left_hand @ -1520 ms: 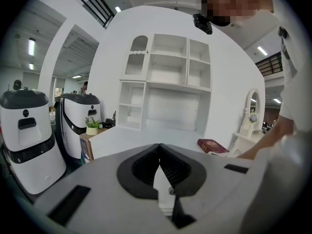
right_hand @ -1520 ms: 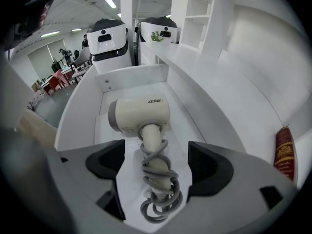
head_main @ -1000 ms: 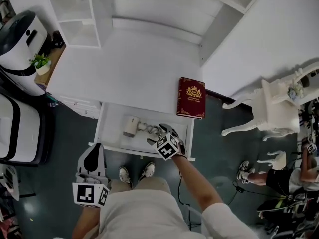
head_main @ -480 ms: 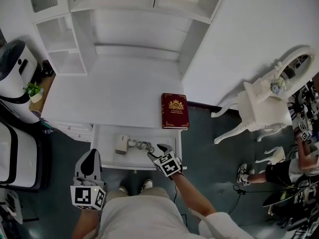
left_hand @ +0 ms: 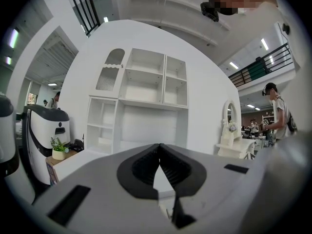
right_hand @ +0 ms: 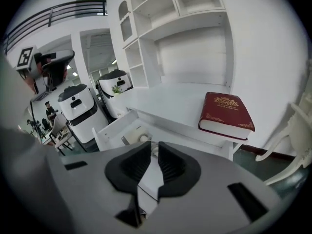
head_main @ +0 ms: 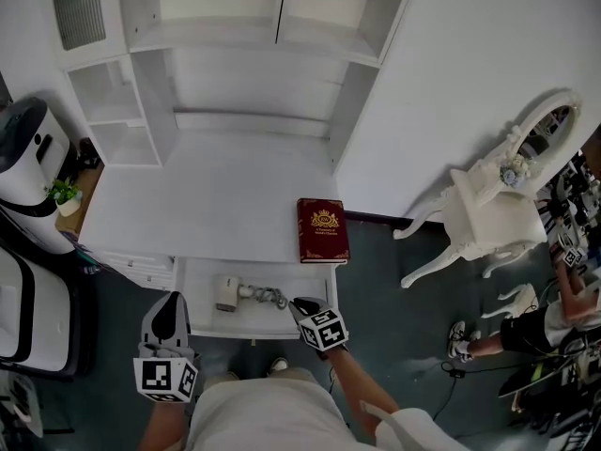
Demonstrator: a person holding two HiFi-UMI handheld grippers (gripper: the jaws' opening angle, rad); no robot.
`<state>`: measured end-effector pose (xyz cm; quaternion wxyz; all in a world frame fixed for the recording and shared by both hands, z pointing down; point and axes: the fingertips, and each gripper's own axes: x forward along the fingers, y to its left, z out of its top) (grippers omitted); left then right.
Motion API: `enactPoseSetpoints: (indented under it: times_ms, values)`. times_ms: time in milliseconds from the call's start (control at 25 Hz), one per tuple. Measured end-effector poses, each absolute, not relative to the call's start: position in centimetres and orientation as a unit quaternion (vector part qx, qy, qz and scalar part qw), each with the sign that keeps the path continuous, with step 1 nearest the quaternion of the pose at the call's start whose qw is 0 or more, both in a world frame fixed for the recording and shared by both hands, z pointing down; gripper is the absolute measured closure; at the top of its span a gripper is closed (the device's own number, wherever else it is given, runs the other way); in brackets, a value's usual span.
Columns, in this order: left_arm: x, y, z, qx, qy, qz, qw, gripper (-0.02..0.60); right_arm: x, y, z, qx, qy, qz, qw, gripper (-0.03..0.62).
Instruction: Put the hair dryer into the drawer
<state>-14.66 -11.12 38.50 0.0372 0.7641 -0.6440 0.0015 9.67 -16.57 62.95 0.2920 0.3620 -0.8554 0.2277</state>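
You're pulling your right gripper [head_main: 302,305] back from the hair dryer [head_main: 227,292] to the drawer's [head_main: 199,310] front edge. Its jaws are closing on nothing, a slim gap remaining. The dryer is lying free inside the drawer, so the placing looks done. Your left gripper [head_main: 167,316] is waiting outside, jaws pressed together, empty. The drawer is standing open, with perhaps 1 push left.

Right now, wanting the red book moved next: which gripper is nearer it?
Right. The right gripper, jaws closing empty, is at the drawer's right front, just short of the red book; the left gripper is past the drawer's left end.
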Motion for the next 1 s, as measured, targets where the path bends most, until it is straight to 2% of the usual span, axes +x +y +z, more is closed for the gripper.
enactPoseSetpoints:
  times_ms: [160,480,760,1000]
  values:
    - [-15.7,-11.3,38.1,0.757,-0.653,-0.001,0.035,0.566,10.9,-17.5,61.1,0.391,-0.852,0.241,0.250,0.583]
    - [-16.5,-12.4,37.1,0.753,-0.658,-0.007,0.026,0.566,13.1,-21.7,52.7,0.434,-0.866,0.200,0.147,0.585]
    - [-16.5,-12.7,35.5,0.755,-0.656,-0.013,0.023,0.566,14.0,-22.0,41.7,0.447,-0.886,0.098,0.070,0.583]
    - [-18.3,-12.3,33.4,0.745,-0.664,-0.052,0.040,0.566,14.8,-21.2,36.1,0.464,-0.884,0.032,0.038,0.583]
